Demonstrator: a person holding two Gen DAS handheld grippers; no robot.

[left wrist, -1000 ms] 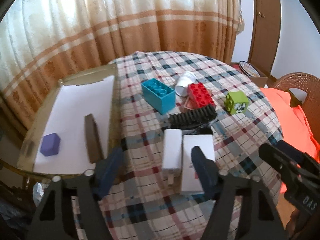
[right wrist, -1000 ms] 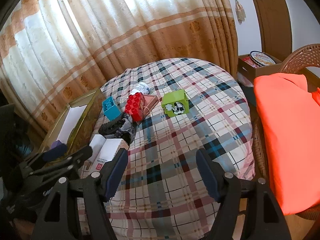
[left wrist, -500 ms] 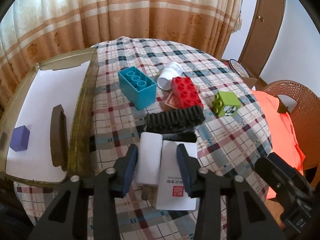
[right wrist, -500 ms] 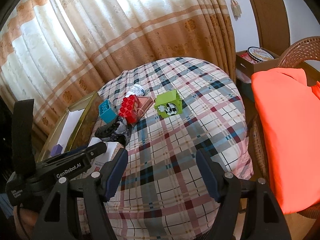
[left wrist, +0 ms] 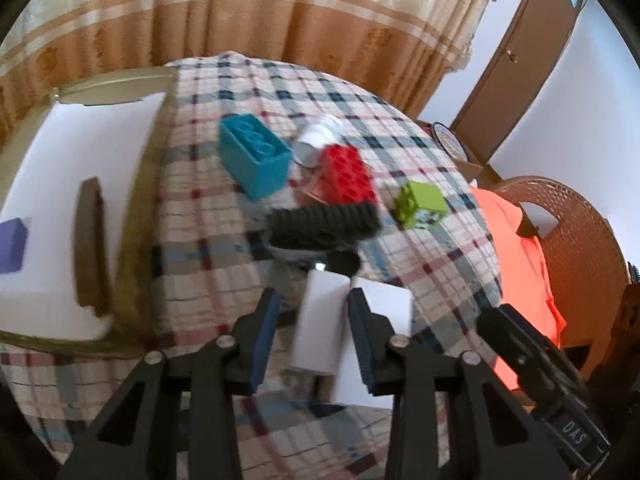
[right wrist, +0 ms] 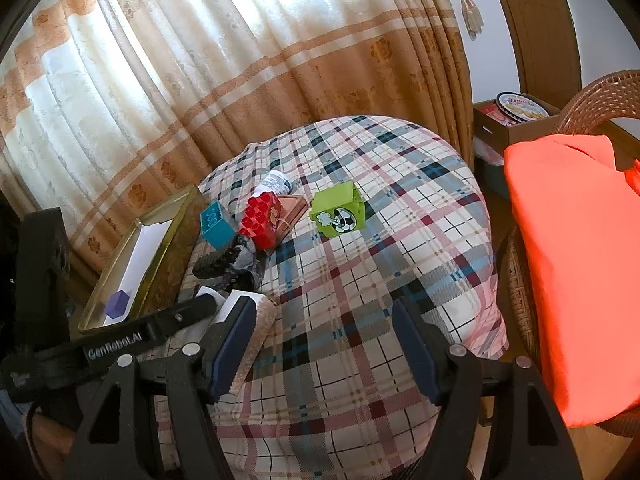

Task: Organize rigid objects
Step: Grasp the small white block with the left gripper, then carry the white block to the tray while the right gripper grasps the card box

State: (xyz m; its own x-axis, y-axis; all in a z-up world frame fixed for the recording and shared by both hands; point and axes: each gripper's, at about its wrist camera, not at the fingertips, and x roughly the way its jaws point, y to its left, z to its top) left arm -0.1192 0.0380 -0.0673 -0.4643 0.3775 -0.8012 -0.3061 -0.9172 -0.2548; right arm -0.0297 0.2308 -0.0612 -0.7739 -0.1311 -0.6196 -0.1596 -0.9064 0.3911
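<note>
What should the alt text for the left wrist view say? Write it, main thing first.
The left gripper, its jaws just closed, clamps a white charger on a plaid tablecloth beside a white box. Beyond lie a black brush and blue, red and green blocks; a tray at left holds a purple cube.

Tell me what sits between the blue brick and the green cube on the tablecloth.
In the left wrist view, the red brick lies between the blue brick and the green cube, with a white bottle on its side just behind it.
</note>
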